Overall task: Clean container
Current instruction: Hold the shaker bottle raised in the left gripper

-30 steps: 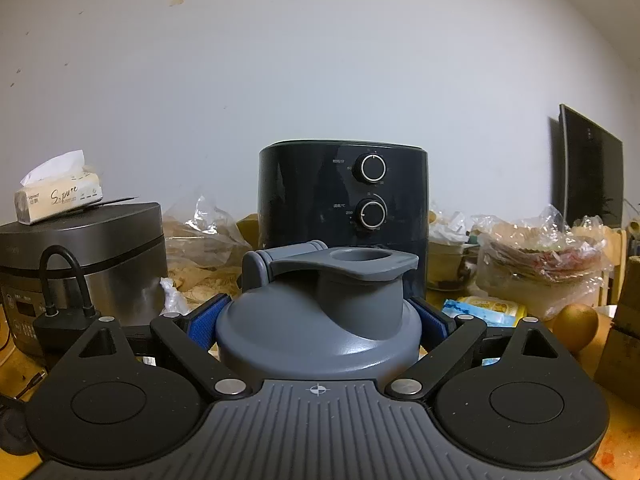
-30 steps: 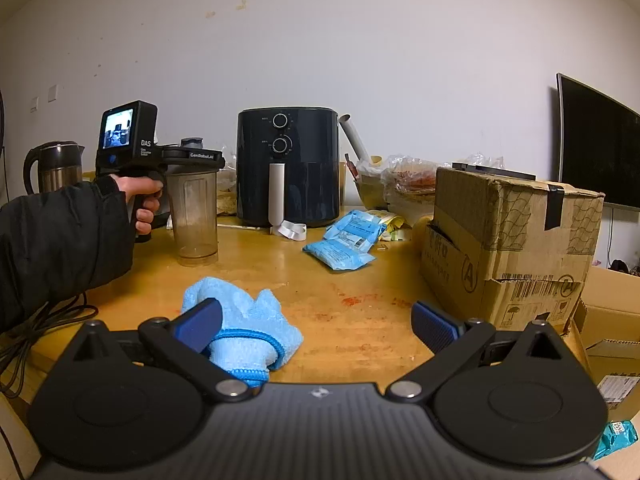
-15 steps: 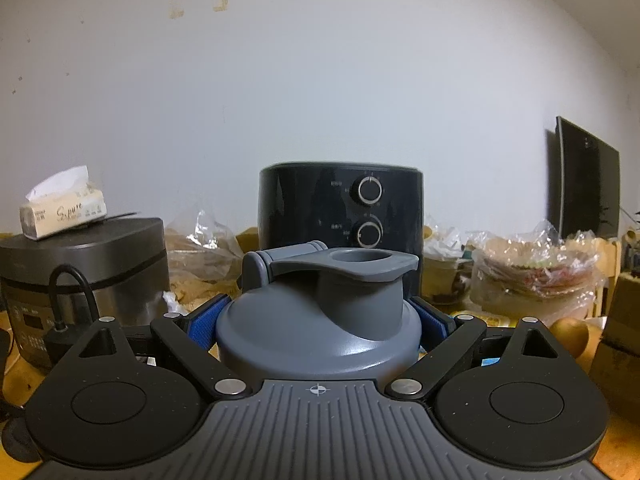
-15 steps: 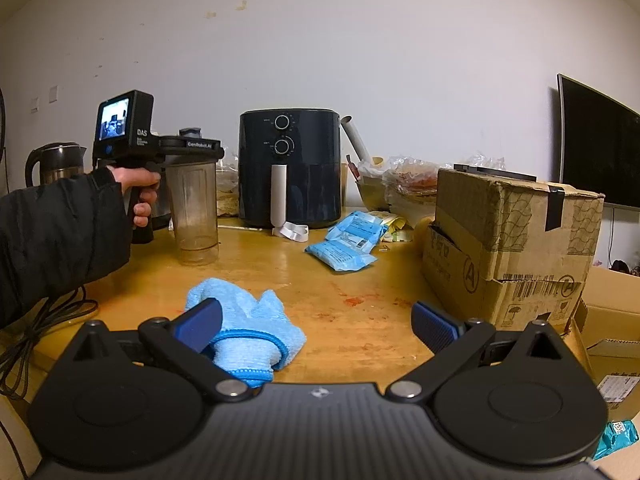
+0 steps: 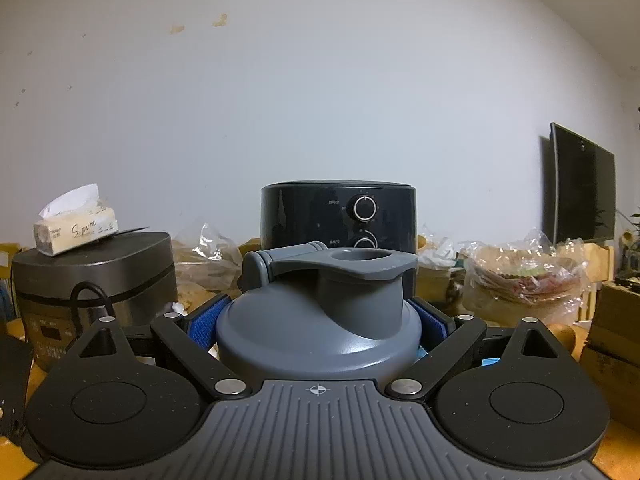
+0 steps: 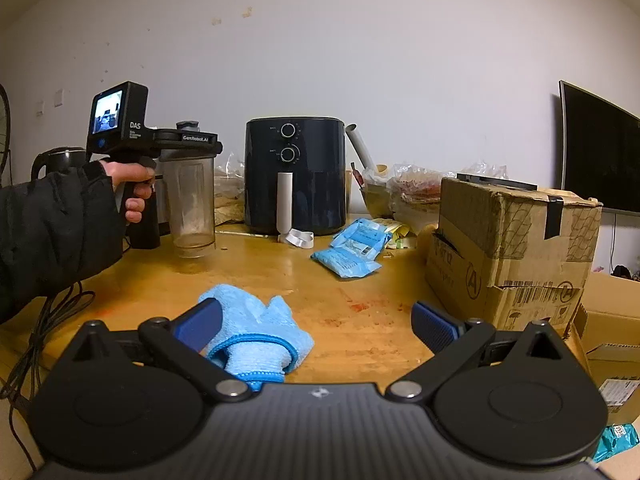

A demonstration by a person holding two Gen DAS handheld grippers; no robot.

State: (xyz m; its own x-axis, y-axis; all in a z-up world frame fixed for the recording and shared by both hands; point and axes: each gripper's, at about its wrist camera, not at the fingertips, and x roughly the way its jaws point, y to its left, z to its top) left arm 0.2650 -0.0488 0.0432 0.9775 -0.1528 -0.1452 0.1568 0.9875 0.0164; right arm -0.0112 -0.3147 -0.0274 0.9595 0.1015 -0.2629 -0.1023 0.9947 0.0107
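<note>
A: Left gripper (image 5: pixel 318 322) clamped by both blue pads on the grey flip-cap lid (image 5: pixel 320 312) of the shaker bottle (image 6: pixel 188 204), directly between the fingers. Raised a little against a second ago: in the right wrist view the bottle base hangs just clear of the wooden table (image 6: pixel 360 320), no longer resting on it. Beyond the lid, straight ahead, the black air fryer (image 5: pixel 338 216) sits lower in the left wrist view than it did, with more bare wall above.

B: Meaning for the cleaning?

A: Container lifted and free to be brought over; inside of the clear wall looks streaked with residue, so wiping not yet begun, by the look of it.

B: And the other side?

A: Right gripper (image 6: pixel 316 326) spread wide, holding nothing, unmoved since a second ago. Blue microfibre cloth (image 6: pixel 256 332) lying on the table at its left finger, touching or just beside, hard to tell. Further ahead a blue packet (image 6: pixel 348 246); off to the right, a cardboard box (image 6: pixel 508 248).
</note>
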